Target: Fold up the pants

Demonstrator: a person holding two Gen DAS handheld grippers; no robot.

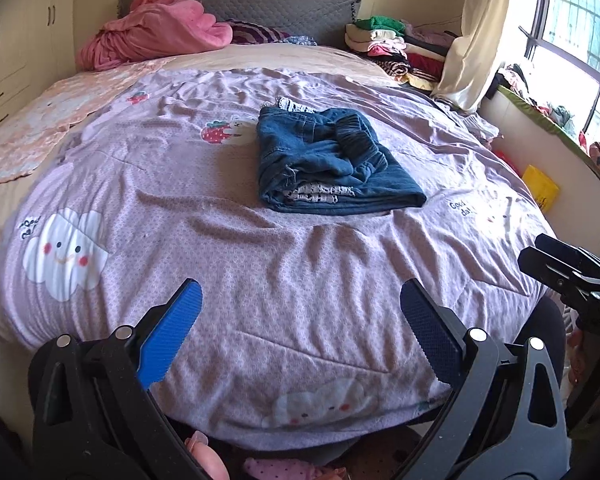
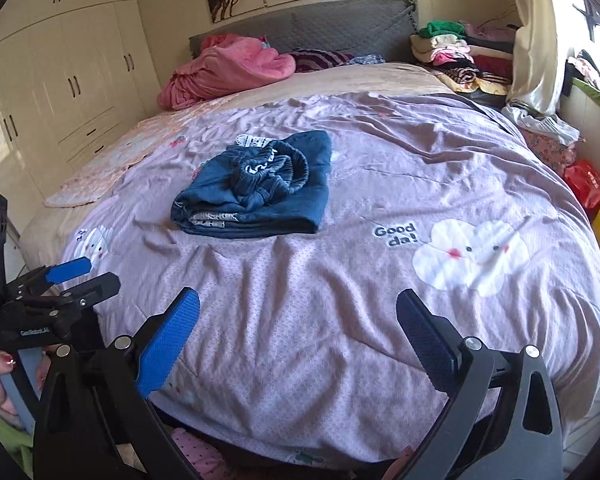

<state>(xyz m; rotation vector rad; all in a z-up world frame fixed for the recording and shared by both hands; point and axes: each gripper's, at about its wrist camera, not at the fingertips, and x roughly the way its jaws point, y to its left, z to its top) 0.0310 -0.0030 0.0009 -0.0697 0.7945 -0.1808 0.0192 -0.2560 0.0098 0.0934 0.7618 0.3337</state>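
Note:
The blue denim pants (image 1: 332,160) lie folded into a compact bundle in the middle of the bed, lace trim showing at the near edge; they also show in the right wrist view (image 2: 256,188). My left gripper (image 1: 300,332) is open and empty, held over the near edge of the bed, well short of the pants. My right gripper (image 2: 300,340) is open and empty too, at the near edge and to the right of the left one. The left gripper shows at the left of the right wrist view (image 2: 76,276).
A lilac quilt (image 1: 260,280) with cloud prints covers the bed. A pink blanket (image 1: 156,32) lies at the head, stacked clothes (image 1: 396,48) at the far right corner. White wardrobes (image 2: 68,80) stand left, a window ledge (image 1: 540,120) right.

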